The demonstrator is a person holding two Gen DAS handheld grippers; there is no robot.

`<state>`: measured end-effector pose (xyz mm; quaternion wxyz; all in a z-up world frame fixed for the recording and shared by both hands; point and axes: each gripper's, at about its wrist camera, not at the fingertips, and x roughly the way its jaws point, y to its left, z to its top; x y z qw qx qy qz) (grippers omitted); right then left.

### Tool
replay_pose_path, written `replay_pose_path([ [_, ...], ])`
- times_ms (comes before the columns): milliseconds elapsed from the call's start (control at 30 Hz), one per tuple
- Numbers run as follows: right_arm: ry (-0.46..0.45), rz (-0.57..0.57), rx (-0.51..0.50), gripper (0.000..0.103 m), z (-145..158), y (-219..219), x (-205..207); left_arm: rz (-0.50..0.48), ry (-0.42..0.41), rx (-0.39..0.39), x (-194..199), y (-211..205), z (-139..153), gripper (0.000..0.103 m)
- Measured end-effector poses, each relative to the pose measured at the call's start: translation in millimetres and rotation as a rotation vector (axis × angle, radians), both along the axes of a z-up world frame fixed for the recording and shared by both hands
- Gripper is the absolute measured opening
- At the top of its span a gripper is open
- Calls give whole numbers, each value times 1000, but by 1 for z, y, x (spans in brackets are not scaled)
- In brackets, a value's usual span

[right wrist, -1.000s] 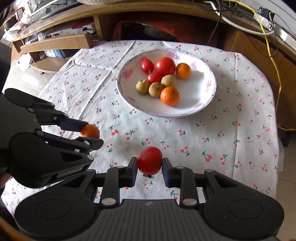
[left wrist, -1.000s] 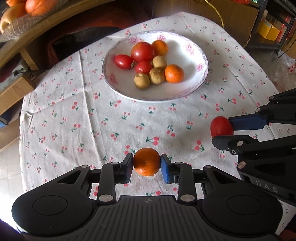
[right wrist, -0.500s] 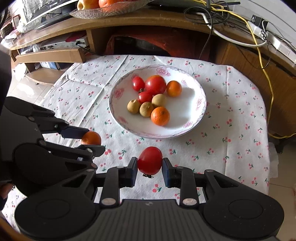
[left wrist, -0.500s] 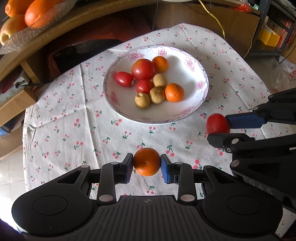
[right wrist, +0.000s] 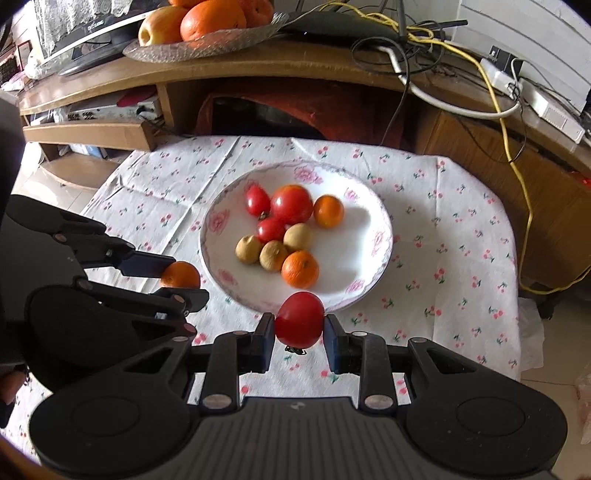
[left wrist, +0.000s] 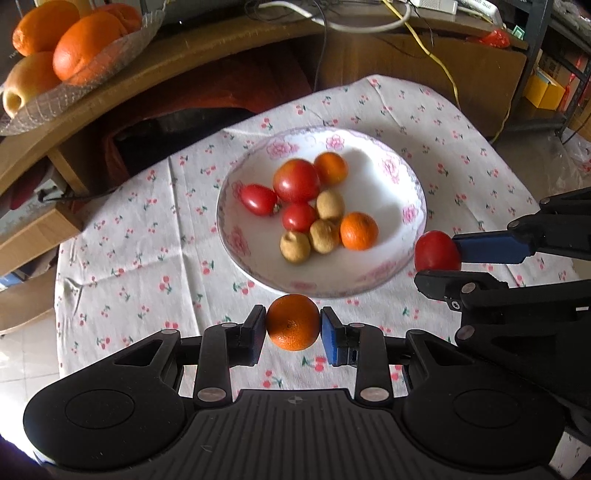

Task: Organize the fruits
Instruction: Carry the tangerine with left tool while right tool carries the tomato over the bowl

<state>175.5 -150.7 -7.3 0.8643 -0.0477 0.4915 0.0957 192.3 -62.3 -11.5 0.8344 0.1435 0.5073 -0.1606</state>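
Observation:
My left gripper (left wrist: 293, 328) is shut on a small orange (left wrist: 293, 322), held in the air just short of the near rim of the white flowered plate (left wrist: 399, 170). The same orange (right wrist: 180, 275) shows in the right wrist view, left of the plate (right wrist: 369, 192). My right gripper (right wrist: 300, 326) is shut on a red tomato (right wrist: 300, 319) above the plate's near rim; the left wrist view has that tomato (left wrist: 437, 251) at the plate's right edge. On the plate lie several tomatoes, two oranges (left wrist: 359, 231) and three brown longans (left wrist: 325, 232).
The plate sits on a small table under a cherry-print cloth (left wrist: 140, 236). Behind stands a wooden cabinet with a glass dish of large oranges and an apple (right wrist: 207, 26), cables (right wrist: 491, 88) and a power strip. Tiled floor lies beyond the table edges.
Both grippers have risen and moved forward towards the plate, each keeping its fruit. The plate's fruit has not moved.

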Motion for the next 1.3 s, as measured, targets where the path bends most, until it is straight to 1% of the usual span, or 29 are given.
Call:
replay_pose_path([
  [333,-16,-33,12,29,6,-11,29,22,-34,-12,29,-8,10,40],
  [633,10,-52,18,29,-6,-21,54,34,-10,-10,51,-13,-2,38],
  [1300,32,-80,34,30,-22,-26,70,54,-7,-4,59,-12,-11,40],
])
